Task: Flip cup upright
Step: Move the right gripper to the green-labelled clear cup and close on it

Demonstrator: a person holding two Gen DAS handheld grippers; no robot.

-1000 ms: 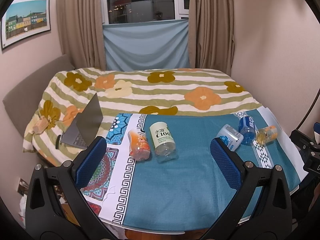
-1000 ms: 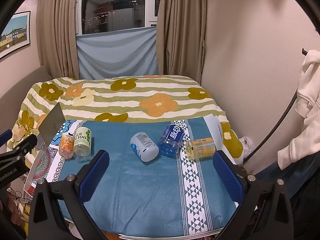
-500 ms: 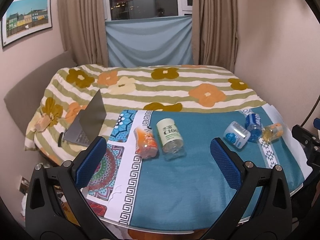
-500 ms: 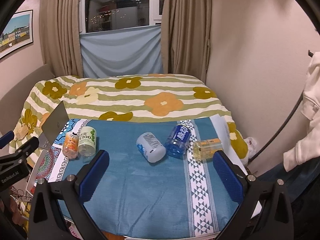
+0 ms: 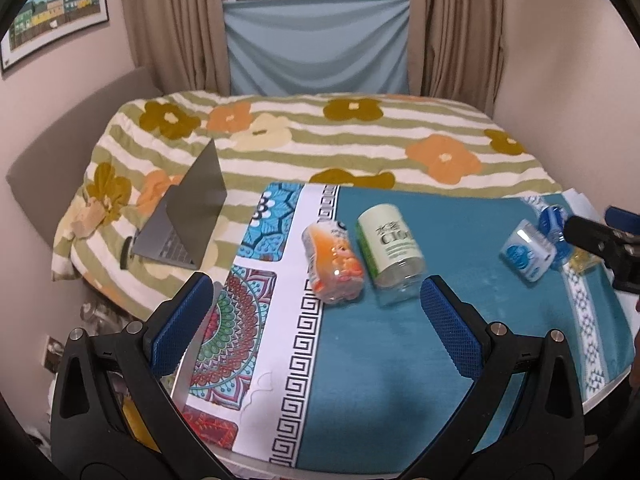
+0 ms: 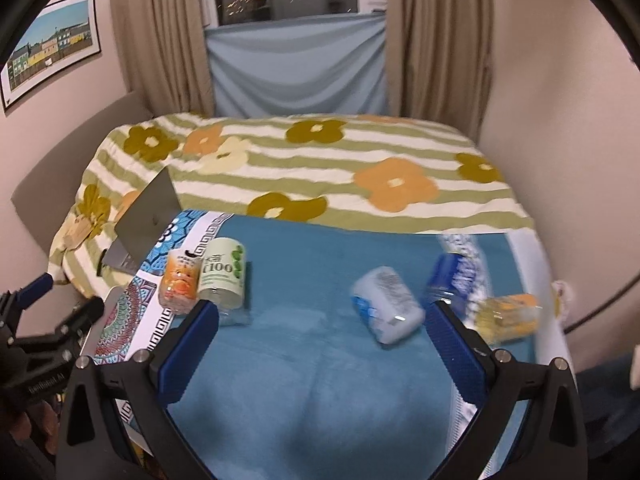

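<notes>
Several cups lie on their sides on the teal cloth of the table (image 5: 380, 360). An orange cup (image 5: 333, 264) and a green-labelled clear cup (image 5: 390, 250) lie together at the left. A white-and-blue cup (image 5: 527, 249), a blue cup (image 6: 454, 276) and a yellow cup (image 6: 505, 316) lie at the right. My left gripper (image 5: 316, 328) is open and empty, just short of the orange and green cups. My right gripper (image 6: 322, 346) is open and empty, with the white-and-blue cup (image 6: 387, 304) between its fingers' line, further off.
A half-open grey laptop (image 5: 188, 216) sits on the flowered bed (image 5: 360, 136) left of the table. Curtains and a window stand behind. Walls close in on both sides. The table's patterned cloth edge (image 5: 248, 344) is at the left.
Both grippers have moved forward and lower toward the table. The cups now appear larger and nearer. The cups themselves have not moved.
</notes>
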